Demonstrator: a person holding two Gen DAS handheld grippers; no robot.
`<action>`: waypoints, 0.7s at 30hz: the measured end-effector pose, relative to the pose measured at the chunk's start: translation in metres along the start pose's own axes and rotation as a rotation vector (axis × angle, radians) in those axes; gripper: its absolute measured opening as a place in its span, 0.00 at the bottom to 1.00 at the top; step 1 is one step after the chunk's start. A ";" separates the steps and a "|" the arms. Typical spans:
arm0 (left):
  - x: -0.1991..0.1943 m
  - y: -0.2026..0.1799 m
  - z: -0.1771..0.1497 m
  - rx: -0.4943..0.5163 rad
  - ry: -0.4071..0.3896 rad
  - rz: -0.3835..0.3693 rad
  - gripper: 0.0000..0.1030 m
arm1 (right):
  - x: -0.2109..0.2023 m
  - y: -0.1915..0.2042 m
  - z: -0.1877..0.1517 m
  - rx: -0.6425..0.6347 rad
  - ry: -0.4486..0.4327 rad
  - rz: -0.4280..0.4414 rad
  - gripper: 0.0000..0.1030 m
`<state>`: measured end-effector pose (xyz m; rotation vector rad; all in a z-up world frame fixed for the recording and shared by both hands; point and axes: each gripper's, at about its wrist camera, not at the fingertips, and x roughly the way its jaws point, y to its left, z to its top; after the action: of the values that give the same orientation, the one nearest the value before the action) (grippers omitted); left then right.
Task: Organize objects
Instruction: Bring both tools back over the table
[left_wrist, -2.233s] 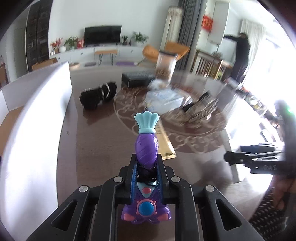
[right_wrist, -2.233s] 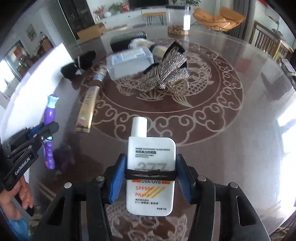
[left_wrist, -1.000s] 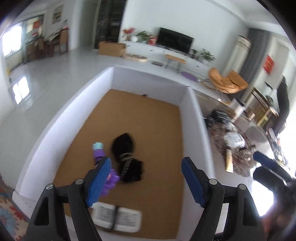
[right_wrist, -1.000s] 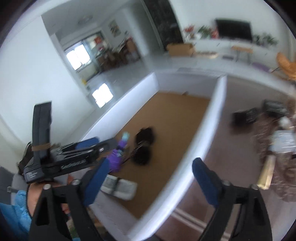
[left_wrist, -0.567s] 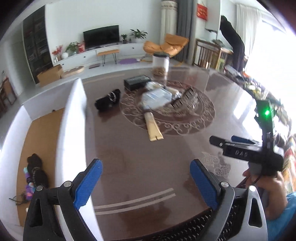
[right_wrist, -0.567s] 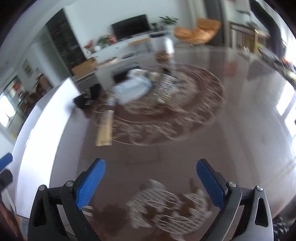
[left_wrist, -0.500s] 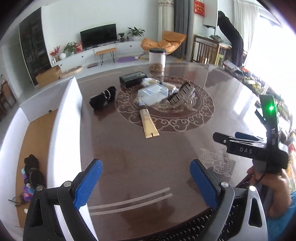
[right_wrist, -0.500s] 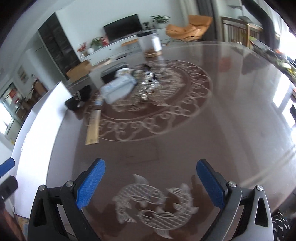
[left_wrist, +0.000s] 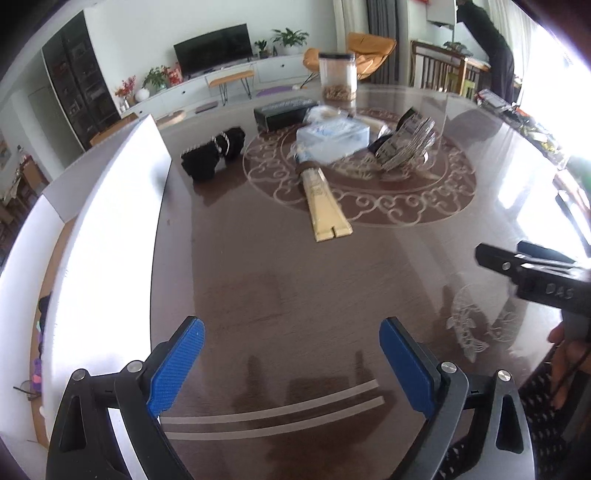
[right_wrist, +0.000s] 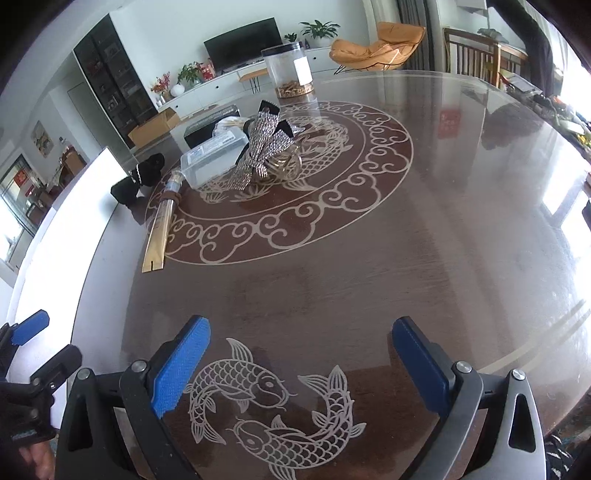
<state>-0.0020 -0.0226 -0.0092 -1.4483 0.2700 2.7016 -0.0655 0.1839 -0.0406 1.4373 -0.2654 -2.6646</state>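
Note:
My left gripper (left_wrist: 291, 365) is open and empty over the near part of the dark round table (left_wrist: 258, 280). My right gripper (right_wrist: 301, 365) is open and empty too, above the fish inlay (right_wrist: 273, 406). Farther off lie a gold tube (left_wrist: 323, 201) (right_wrist: 160, 230), a clear plastic box (left_wrist: 332, 138) (right_wrist: 214, 155), a glittery bow (left_wrist: 404, 142) (right_wrist: 264, 151), a black pouch (left_wrist: 212, 153) (right_wrist: 136, 181), a black case (left_wrist: 284, 112) and a clear jar (left_wrist: 338, 75) (right_wrist: 290, 70). The white bin (left_wrist: 107, 236) (right_wrist: 59, 236) stands at the left; a purple toy (left_wrist: 37, 369) peeks inside it.
The right gripper's body (left_wrist: 535, 273) and a hand (left_wrist: 569, 354) show at the right of the left wrist view. The left gripper's blue pad (right_wrist: 29, 330) shows at the left of the right wrist view. A person (left_wrist: 491, 40) stands far back.
Both grippers swung from over the white bin, where the purple toy and the sunscreen tube were let go, back over the table. They are both empty now and lower.

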 end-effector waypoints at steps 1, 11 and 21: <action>0.006 0.000 -0.001 0.001 0.014 0.008 0.94 | 0.002 0.001 0.001 -0.007 0.006 -0.004 0.96; 0.036 0.000 -0.005 -0.012 0.075 0.020 0.94 | 0.010 -0.003 0.006 -0.052 0.017 -0.046 0.96; 0.046 0.009 -0.004 -0.104 0.068 -0.074 1.00 | 0.027 0.015 0.011 -0.210 0.064 -0.121 1.00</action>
<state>-0.0258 -0.0329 -0.0483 -1.5464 0.0785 2.6480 -0.0889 0.1660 -0.0539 1.5114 0.1077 -2.6365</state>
